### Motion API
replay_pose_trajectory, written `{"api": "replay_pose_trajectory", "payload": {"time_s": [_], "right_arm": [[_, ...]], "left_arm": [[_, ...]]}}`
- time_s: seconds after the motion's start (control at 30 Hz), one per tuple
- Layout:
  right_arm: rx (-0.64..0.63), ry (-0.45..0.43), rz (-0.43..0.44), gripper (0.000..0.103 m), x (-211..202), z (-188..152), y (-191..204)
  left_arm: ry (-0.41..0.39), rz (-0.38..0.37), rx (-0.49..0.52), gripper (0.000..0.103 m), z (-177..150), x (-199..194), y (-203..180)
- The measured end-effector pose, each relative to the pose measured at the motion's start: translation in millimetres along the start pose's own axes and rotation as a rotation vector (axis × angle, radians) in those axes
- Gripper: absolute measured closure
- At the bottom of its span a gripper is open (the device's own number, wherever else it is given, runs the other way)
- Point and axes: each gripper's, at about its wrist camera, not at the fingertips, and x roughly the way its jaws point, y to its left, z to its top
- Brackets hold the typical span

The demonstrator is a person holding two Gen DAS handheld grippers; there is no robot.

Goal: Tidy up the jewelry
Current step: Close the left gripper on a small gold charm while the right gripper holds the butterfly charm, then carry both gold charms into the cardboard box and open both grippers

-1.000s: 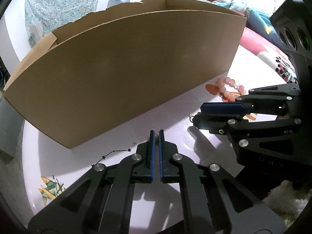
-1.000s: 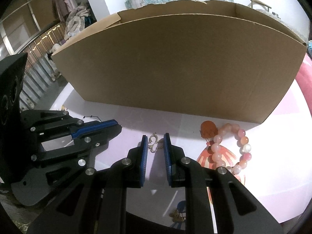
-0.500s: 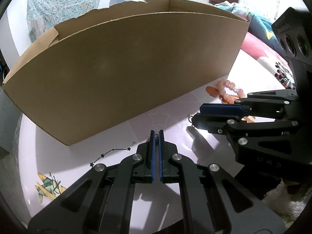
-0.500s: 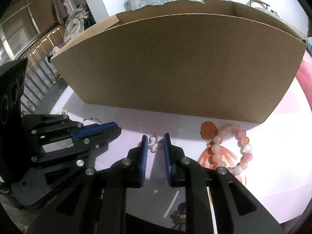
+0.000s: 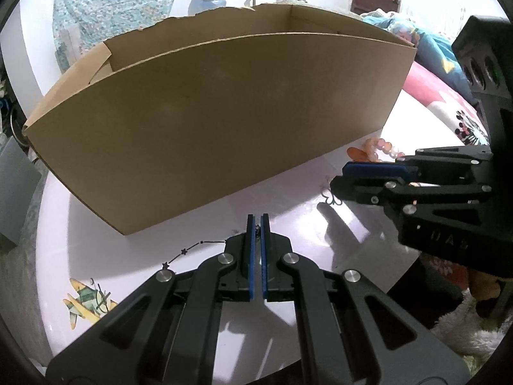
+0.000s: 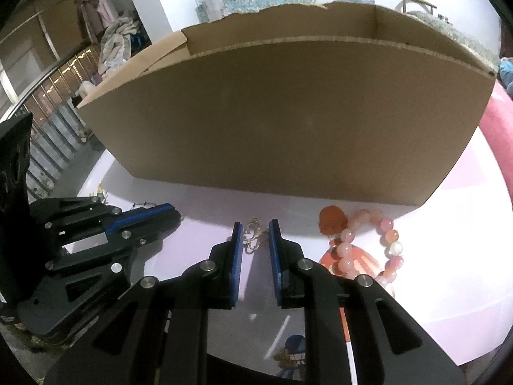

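Both claws point down at the pale desk in front of a big open cardboard box, which stands at the far side, likely as the place the jewelry is meant to go. The left claw is pinched almost fully shut on a thin black chain necklace; a small bead shows between its blue pads, and the chain trails left along the desk, so it seems gripped at one end for lifting. The right claw stands narrowly parted around a small gold clasp-like trinket, its pads just beside it, not clearly pressing. A pink bead bracelet lies to the right, untouched
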Motion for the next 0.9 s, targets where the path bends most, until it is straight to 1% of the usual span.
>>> {"api": "replay_pose_trajectory", "payload": {"time_s": [0.43, 0.9], "right_arm": [[-0.004, -0.046, -0.024, 0.087, -19.7, -0.9, 3.1], [-0.009, -0.088, -0.012, 0.087, -40.3, -3.6, 3.8]], "left_arm": [[-0.038, 0.020, -0.013, 0.101, -2.3, -17.0, 4.1], [-0.078, 0.071, -0.015, 0.101, -9.4, -46.7, 9.8]]}}
